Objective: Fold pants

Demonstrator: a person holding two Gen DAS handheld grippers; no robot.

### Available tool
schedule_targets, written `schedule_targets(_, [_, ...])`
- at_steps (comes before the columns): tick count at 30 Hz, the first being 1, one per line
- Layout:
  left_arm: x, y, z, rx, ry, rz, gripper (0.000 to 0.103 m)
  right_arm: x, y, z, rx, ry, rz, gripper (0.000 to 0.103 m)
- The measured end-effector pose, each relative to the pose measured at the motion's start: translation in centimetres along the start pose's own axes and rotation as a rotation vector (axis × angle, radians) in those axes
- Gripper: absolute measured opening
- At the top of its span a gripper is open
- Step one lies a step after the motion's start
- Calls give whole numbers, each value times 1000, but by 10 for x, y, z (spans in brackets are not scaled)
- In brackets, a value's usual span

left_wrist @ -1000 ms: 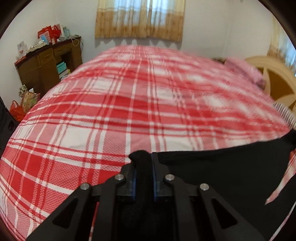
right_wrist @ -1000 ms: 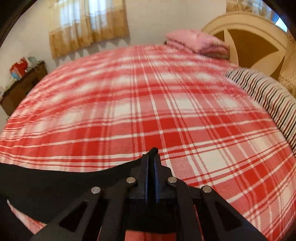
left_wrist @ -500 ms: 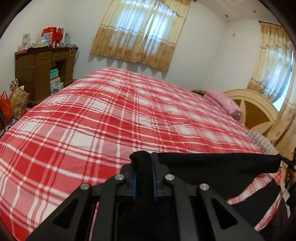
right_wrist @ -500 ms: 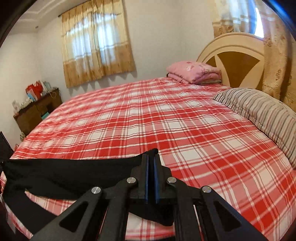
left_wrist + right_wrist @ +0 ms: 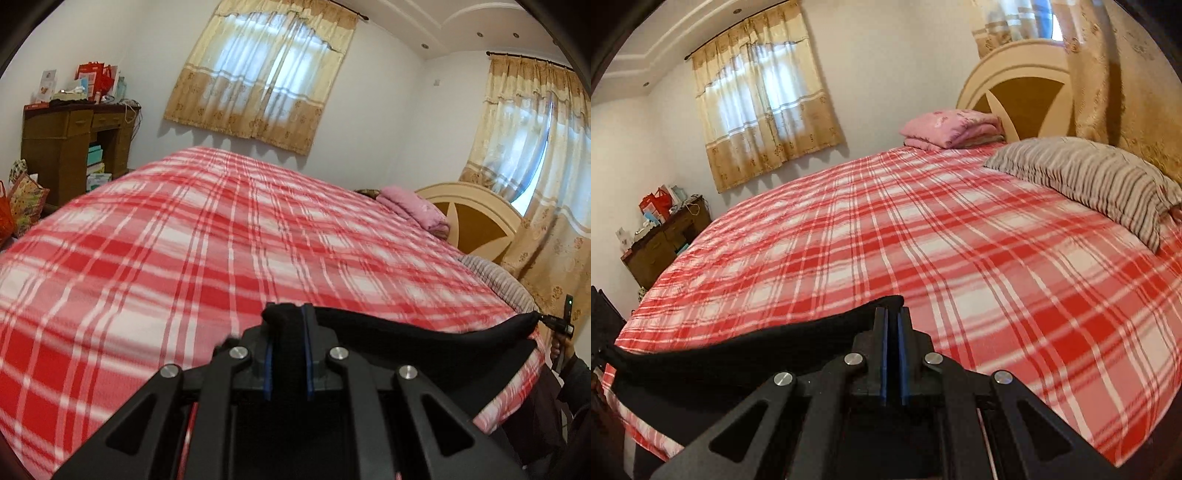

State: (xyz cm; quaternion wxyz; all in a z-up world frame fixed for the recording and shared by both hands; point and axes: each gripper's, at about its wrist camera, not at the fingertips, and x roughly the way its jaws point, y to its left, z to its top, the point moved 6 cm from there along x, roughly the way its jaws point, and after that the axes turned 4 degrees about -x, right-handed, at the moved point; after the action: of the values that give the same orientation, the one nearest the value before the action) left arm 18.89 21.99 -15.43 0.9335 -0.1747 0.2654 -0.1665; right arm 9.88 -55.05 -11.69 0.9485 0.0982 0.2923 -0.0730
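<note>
Red-plaid bed [image 5: 207, 236] fills both views, and over the last second the cameras have tilted up to show more wall and curtains: the pants [image 5: 413, 332] have been raised, held taut above its near edge. Left gripper [image 5: 287, 325] then right gripper [image 5: 893, 325] each clamp a bunched end, ready, I judge, to lay flat. No writing is legible.

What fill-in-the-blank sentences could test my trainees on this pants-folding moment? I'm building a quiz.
1. Both grippers are shut on the ____ pants.
2. The pants span from the left gripper to the ____ gripper.
3. The bedspread has a red and white ____ pattern.
4. The striped pillow lies nearer the right gripper than the folded ____ blanket.

Missing words: black; right; plaid; pink
</note>
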Motion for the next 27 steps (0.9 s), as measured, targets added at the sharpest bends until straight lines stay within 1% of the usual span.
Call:
schedule_targets(5, [-3,5,-30,37,37,19,13,-4,-10,-26,11,42,-2,4])
schedule_targets(8, [-4,5,-42,70,54,36,14,-4,-11,-39,6,81,-4,4])
schedule_targets(11, [-7,4,-48,103,57,43,14,-6,-13,-47,-3,96,-24,4])
schedule_targets(14, [-10,2,-49,121,51,44,15,-9,-20,-50,15,99,-56,4])
schedule_targets(16, [-12,3,-50,135,51,52,17,-10,-26,-51,30,103,-73,4])
schedule_targets(18, [-15,5,-53,158,59,64,19,-11,-36,-54,38,118,-120,4])
schedule_targets(21, [-20,4,-58,204,69,88,28,-18,-54,-58,77,124,-161,5])
schedule_targets(23, [-26,5,-60,230,64,112,43,-29,-58,-57,90,104,-164,5])
schedule_targets(24, [-30,6,-60,240,55,128,47,-34,-56,-56,88,96,-171,5])
schedule_targets(25, [-34,7,-60,248,49,141,55,-39,-51,-54,74,87,-178,7])
schedule_targets(26, [-36,8,-61,255,46,152,60,-43,-44,-51,56,78,-180,10])
schedule_targets(27, [-38,9,-62,266,47,166,62,-47,-34,-48,35,68,-179,29])
